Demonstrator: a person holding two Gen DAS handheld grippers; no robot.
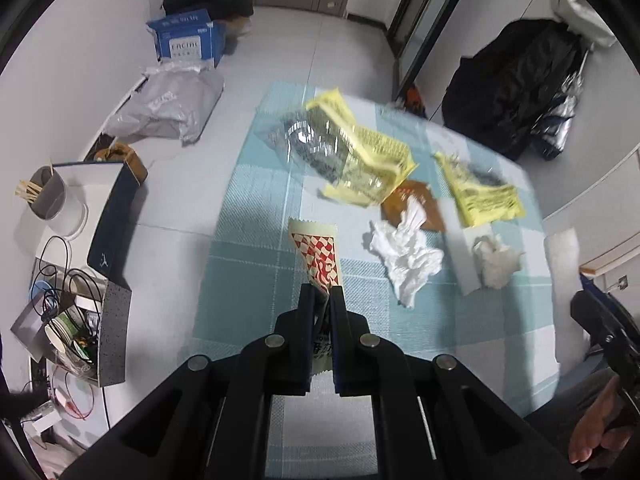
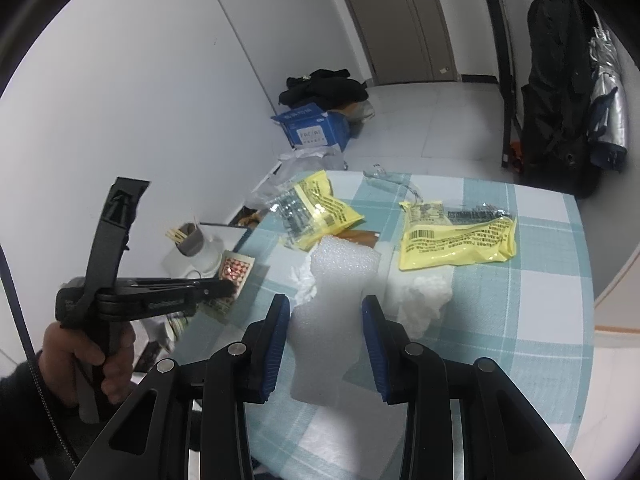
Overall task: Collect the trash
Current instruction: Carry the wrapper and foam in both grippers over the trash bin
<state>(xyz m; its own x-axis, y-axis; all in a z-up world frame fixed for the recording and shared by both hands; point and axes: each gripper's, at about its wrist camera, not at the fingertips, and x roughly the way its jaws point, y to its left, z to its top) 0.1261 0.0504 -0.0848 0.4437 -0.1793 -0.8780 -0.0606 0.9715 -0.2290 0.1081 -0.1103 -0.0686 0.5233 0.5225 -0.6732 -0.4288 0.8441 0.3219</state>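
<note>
1. Red-and-white checked wrapper (image 1: 320, 260) is clamped in the left hand-held gripper (image 1: 322, 296), jaws narrow, raised at the tabletop's (image 1: 248, 240) left edge.
2. White foam (image 2: 340, 280) sits pinched in the right hand-held gripper (image 2: 326, 320).
3. Yellow bags (image 1: 360, 160) and tissues (image 1: 404, 256) lie mid-tabletop.

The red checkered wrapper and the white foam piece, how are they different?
The red checkered wrapper is thin, flat and patterned; the white foam piece is thick, bumpy and plain. The left tool is pinched tight on the wrapper, while the right tool stands wider, around the foam. Both are trash held over the checked tablecloth.
</note>
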